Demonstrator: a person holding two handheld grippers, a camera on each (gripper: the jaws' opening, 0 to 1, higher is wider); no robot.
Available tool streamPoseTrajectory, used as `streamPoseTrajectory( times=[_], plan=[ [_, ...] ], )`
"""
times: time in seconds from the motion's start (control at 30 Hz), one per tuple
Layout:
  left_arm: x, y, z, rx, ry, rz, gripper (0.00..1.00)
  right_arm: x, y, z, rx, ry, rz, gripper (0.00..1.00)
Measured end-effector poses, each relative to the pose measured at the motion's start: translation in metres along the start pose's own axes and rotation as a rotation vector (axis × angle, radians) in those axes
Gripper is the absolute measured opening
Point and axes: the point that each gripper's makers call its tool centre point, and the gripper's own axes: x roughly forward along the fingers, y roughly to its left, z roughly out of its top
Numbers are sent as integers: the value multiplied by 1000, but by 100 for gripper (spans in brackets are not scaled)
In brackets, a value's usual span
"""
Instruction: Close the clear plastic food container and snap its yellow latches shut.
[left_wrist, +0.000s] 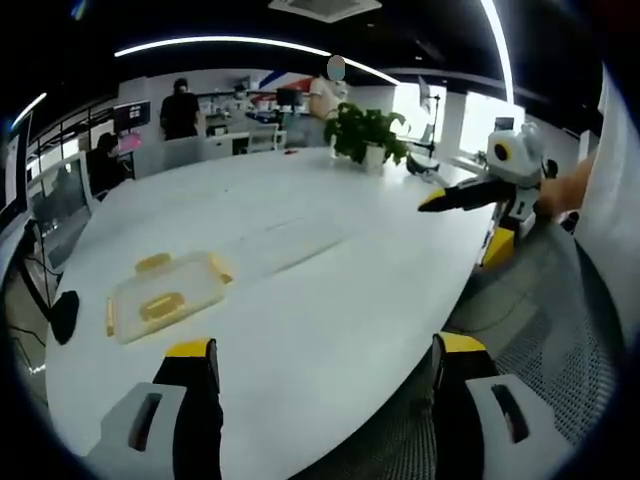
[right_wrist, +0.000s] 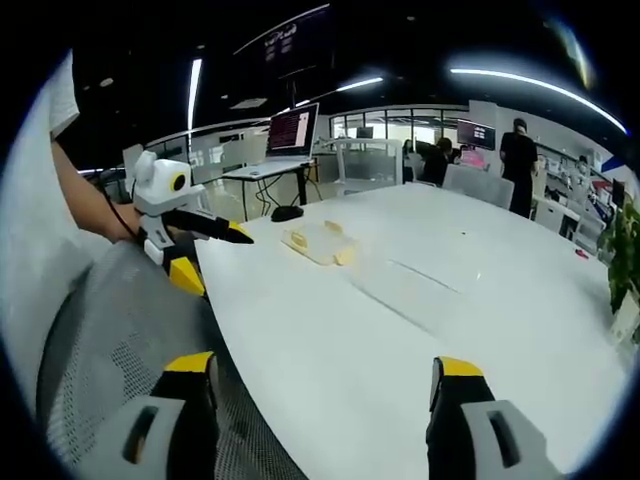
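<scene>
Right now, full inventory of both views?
food container: 1, clear with yellow latches, on the table, ahead of the left gripper
table: 1, white, large
potted plant: 1, green, far table edge
laptop: 1, open, on a desk beyond the table
mesh chair: 1, grey, beside the table
people: several, background
left gripper: 1, black and yellow, jaws open, empty
right gripper: 1, black and yellow, jaws open, empty

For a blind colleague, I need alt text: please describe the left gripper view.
A clear plastic food container with yellow latches lies on a large white table, apart from both grippers. The left gripper, jaws open, is low at the table's near edge; the right gripper enters from the right. A potted plant stands farther back.
</scene>
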Motion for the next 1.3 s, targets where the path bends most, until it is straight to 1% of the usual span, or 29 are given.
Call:
streamPoseTrajectory(
  times=[0.57,0.73,1.17,1.3],
  plan=[
    [0,1,0,0,-2,2,86,0,0,0,-5,5,2,86],
    [1,0,-3,6,14,0,86,0,-1,-1,-7,9,-5,85],
    [1,0,-3,5,9,-7,86,0,0,-2,-10,12,-3,84],
    [2,-1,-5,7,19,-8,86,1,0,-2,-9,14,-2,84]
  ],
)
